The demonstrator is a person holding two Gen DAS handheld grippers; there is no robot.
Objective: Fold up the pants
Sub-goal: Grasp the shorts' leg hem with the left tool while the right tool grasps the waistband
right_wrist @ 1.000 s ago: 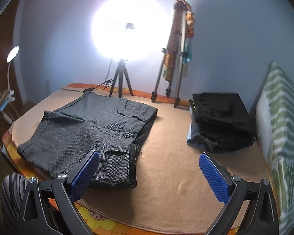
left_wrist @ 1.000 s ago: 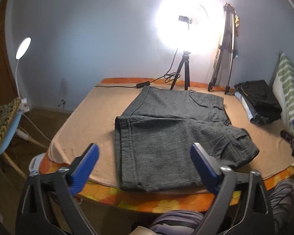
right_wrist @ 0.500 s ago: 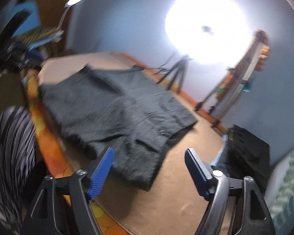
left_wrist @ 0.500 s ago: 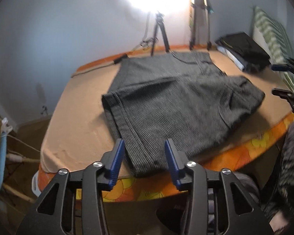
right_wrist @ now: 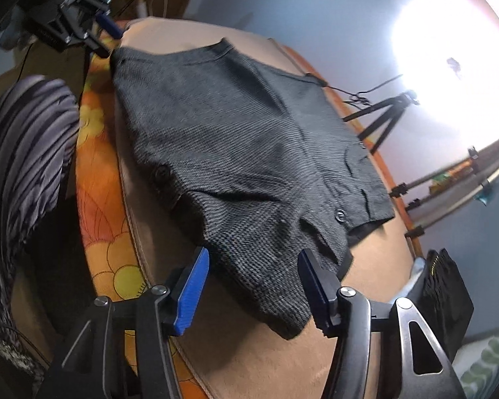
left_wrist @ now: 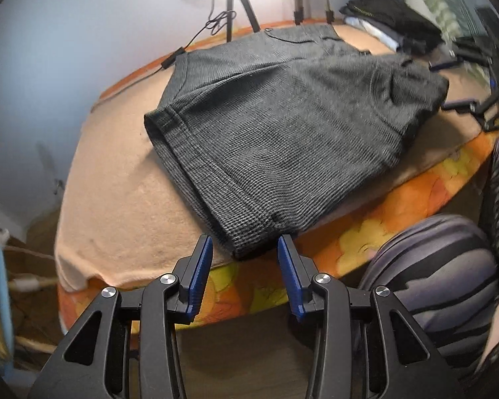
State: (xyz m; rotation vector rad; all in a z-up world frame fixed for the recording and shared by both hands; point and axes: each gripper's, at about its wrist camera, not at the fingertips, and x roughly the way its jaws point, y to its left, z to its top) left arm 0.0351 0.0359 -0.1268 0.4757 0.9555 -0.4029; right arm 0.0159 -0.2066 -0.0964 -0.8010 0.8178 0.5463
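Big tan blanket (left_wrist: 116, 179) covers the bed, with an orange flowered sheet (left_wrist: 399, 209) showing along the near edge. Spread across it lie the grey pants (left_wrist: 282, 126), already doubled over, one corner reaching the bed's near edge and the waistband end with its buttons (right_wrist: 341, 215) off to the right. At the back a ring light (right_wrist: 455, 63) blazes on its small tripod (left_wrist: 238, 3), a cable (left_wrist: 169, 61) trailing over the blanket; a second, taller tripod (right_wrist: 449, 186) stands beside it. A stack of dark folded clothes (left_wrist: 392, 16) sits beyond the pants, next to a green striped pillow (left_wrist: 442, 0). The person's striped knee (left_wrist: 432, 279) crowds the bed edge between the two tools.

Left gripper (left_wrist: 245, 251): jaws parted, straddling the near hem corner, blue pads (left_wrist: 201, 266) either side, not clamped. Right gripper (right_wrist: 254, 269): jaws spread wide over the waistband corner — touching the cloth or just above it, hard to say.
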